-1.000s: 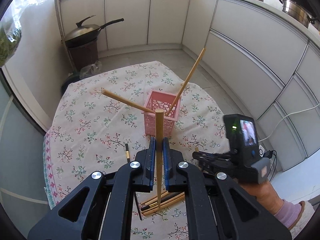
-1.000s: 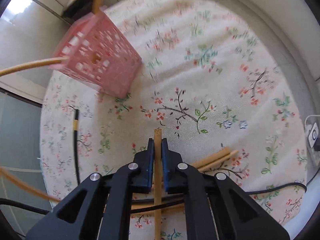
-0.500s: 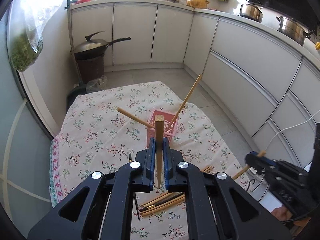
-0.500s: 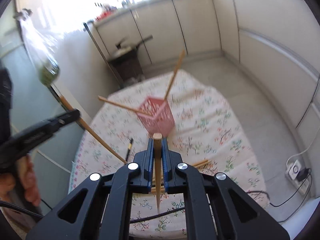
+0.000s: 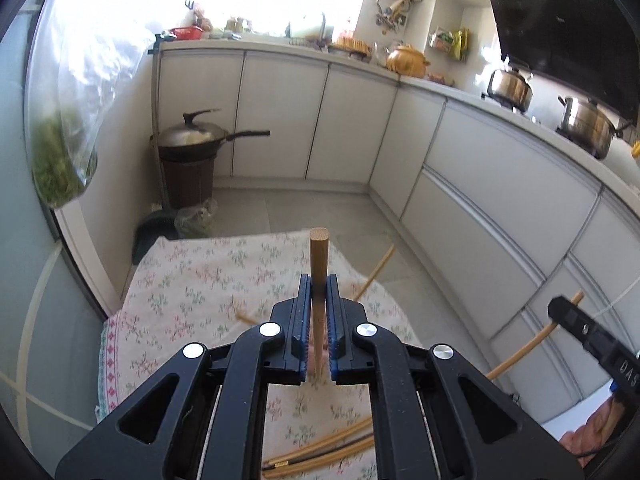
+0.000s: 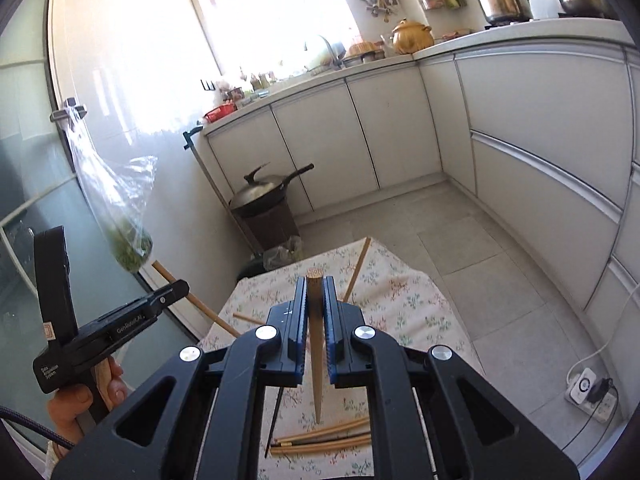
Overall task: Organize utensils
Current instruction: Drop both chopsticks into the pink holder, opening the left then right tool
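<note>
My left gripper (image 5: 319,300) is clamped on an upright tan wooden chopstick (image 5: 319,264), and my right gripper (image 6: 315,300) pinches another tapered wooden chopstick (image 6: 316,340). Below both, loose wooden chopsticks (image 6: 324,438) lie on the floral-clothed surface (image 5: 192,280); beyond stands a lidded black wok (image 6: 266,190).

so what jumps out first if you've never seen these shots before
In each wrist view a wooden chopstick stands clamped between blue-padded jaws dead centre: one in the left gripper, one in the right gripper. Below lies the floral tablecloth with loose chopsticks at its near edge, and a lidded wok sits on a brown bin by the cabinets.
</note>
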The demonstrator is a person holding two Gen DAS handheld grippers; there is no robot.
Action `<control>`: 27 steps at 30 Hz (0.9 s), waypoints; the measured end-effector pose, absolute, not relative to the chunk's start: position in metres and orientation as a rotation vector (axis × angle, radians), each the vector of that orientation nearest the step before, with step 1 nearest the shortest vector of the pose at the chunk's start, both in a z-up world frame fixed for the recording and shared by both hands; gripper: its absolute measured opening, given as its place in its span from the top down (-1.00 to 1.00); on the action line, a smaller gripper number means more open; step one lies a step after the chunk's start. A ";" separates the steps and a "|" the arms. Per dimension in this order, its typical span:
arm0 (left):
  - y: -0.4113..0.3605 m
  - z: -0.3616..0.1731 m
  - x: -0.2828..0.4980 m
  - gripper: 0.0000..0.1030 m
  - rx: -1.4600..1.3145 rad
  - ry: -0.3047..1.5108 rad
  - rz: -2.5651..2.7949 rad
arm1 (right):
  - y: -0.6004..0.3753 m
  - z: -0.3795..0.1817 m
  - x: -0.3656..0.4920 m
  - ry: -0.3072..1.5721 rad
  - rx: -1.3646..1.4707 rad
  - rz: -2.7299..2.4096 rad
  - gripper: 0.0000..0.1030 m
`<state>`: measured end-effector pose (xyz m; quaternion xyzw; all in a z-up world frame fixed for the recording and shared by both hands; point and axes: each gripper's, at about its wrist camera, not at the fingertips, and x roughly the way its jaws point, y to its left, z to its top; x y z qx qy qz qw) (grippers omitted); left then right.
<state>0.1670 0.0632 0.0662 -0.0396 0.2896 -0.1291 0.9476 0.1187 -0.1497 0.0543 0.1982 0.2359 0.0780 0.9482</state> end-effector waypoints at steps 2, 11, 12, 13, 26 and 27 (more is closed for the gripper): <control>0.063 0.072 0.182 0.87 -0.105 0.577 -0.250 | -0.151 0.057 0.130 0.474 0.416 0.152 0.85; 0.058 0.040 0.253 0.87 -0.178 0.624 -0.181 | -0.158 0.043 0.186 0.506 0.459 0.142 0.85; 0.059 0.033 0.260 0.85 -0.191 0.634 -0.176 | -0.158 0.040 0.190 0.508 0.462 0.139 0.85; 0.059 0.023 0.268 0.85 -0.200 0.663 -0.170 | -0.158 0.038 0.195 0.509 0.467 0.136 0.85; 0.105 0.050 0.226 0.23 -0.282 0.592 -0.104 | -0.152 0.041 0.231 0.439 0.512 0.058 0.85; 0.104 0.053 0.223 0.23 -0.271 0.585 -0.103 | -0.151 0.042 0.233 0.432 0.523 0.051 0.85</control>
